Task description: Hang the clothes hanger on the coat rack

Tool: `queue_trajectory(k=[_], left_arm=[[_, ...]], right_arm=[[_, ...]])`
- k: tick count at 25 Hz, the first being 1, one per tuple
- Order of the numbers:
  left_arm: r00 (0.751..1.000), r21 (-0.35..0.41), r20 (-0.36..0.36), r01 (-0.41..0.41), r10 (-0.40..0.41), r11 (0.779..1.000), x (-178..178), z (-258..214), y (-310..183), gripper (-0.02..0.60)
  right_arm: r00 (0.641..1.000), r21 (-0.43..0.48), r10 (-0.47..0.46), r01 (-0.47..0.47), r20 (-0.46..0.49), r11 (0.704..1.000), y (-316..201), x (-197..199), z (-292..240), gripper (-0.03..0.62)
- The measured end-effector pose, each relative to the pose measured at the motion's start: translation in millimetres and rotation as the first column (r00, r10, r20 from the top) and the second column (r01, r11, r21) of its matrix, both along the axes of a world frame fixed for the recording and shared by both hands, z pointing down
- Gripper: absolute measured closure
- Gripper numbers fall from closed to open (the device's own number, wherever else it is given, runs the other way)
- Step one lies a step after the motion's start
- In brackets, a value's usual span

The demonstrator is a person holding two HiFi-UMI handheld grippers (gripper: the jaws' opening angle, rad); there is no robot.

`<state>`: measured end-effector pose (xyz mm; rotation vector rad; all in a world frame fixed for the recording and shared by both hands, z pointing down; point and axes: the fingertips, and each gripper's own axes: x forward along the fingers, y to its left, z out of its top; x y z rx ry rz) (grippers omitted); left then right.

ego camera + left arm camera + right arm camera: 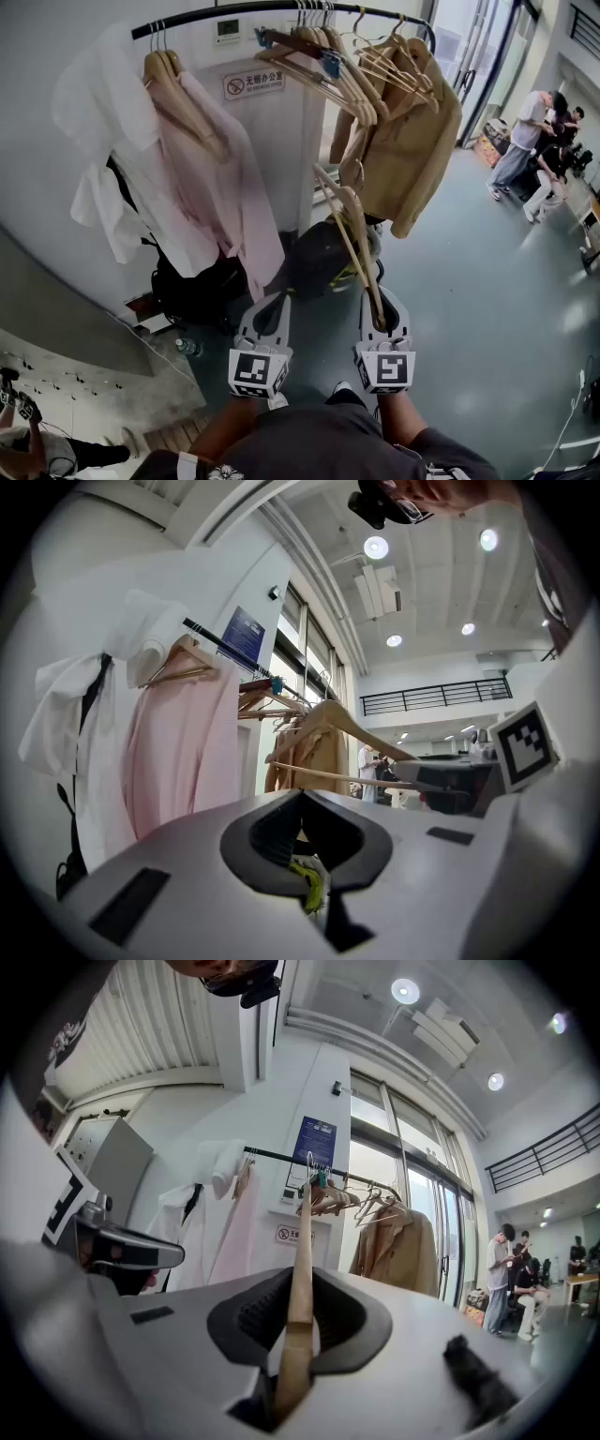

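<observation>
A black coat rack rail (234, 11) runs across the top, carrying a white shirt (103, 141), a pink shirt (220, 178), several bare wooden hangers (328, 66) and a tan jacket (412, 141). My right gripper (375, 300) is shut on one arm of a wooden hanger (352, 234), which rises toward the rail but stays well below it. In the right gripper view the hanger's arm (300, 1279) runs up between the pads. My left gripper (272, 305) is level beside it, holding nothing, with a narrow gap between its jaws (302, 841). In the left gripper view the held hanger (347, 726) shows on the right.
Dark bags (192, 291) and a bag with yellow-green trim (328, 258) lie on the floor under the rack. A water bottle (187, 347) stands near a concrete step (84, 366). People (525, 141) stand at the far right on the grey floor.
</observation>
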<state>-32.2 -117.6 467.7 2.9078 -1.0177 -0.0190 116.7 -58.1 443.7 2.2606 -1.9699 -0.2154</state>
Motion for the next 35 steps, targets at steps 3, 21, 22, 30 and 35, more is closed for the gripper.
queue_trajectory(k=[3, 21, 22, 30, 35], left_arm=[[0.998, 0.002, 0.028, 0.051, -0.051, 0.999, -6.0, 6.7, -16.1, 0.572], [0.845, 0.039, 0.082, 0.526, -0.528, 0.849, 4.7, -4.2, -94.1, 0.572], [0.836, 0.043, 0.081, 0.540, -0.542, 0.840, 1.1, -6.8, -96.8, 0.572], [0.824, 0.089, 0.061, 0.558, -0.564, 0.825, -15.1, -31.5, -110.1, 0.572], [0.825, 0.081, 0.052, 0.558, -0.563, 0.826, -30.7, -31.9, -112.8, 0.572]], right_arm=[[1.000, 0.014, -0.020, 0.020, 0.023, 1.000, -18.0, 3.0, -0.6, 0.538], [0.893, 0.057, -0.446, 0.443, 0.055, 0.895, -172.3, 34.1, -10.7, 0.537], [0.888, 0.065, -0.456, 0.452, 0.057, 0.889, -178.0, 32.7, -13.6, 0.537], [0.892, 0.093, -0.449, 0.443, 0.050, 0.892, -213.1, 23.7, -42.9, 0.537], [0.896, 0.150, -0.444, 0.437, 0.015, 0.887, -240.5, 4.7, -90.7, 0.537]])
